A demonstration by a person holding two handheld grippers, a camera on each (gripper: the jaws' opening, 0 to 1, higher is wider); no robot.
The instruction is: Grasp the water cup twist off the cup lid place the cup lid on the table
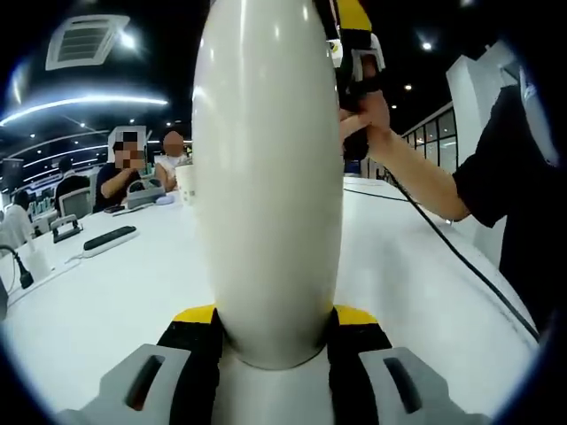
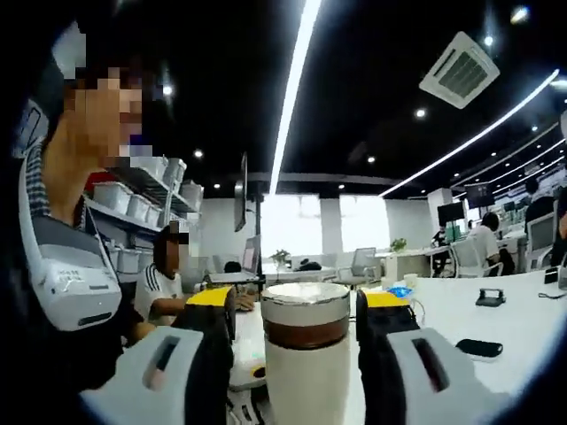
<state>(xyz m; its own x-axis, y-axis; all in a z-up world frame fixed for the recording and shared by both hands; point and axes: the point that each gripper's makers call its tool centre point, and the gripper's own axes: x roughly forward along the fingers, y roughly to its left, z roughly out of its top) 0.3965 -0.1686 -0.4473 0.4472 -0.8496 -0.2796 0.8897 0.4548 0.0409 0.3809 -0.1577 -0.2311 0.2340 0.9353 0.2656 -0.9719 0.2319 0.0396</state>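
The water cup [image 1: 266, 177] is clamped by the left claw [image 1: 270, 341]; the cup lid [image 2: 305, 303], not yet removed, is bracketed by the right claw [image 2: 297, 336], contact unconfirmed

Each gripper is built with 2 pale grey jaws faced with black pads and capped in yellow, and a dark slot is cut into each grey jaw: left gripper [image 1: 275, 350], right gripper [image 2: 297, 332]. A dark short sleeve [image 1: 496, 168] is worn, and a black cable [image 1: 461, 257] is trailed from the person's hand [image 1: 368, 119].
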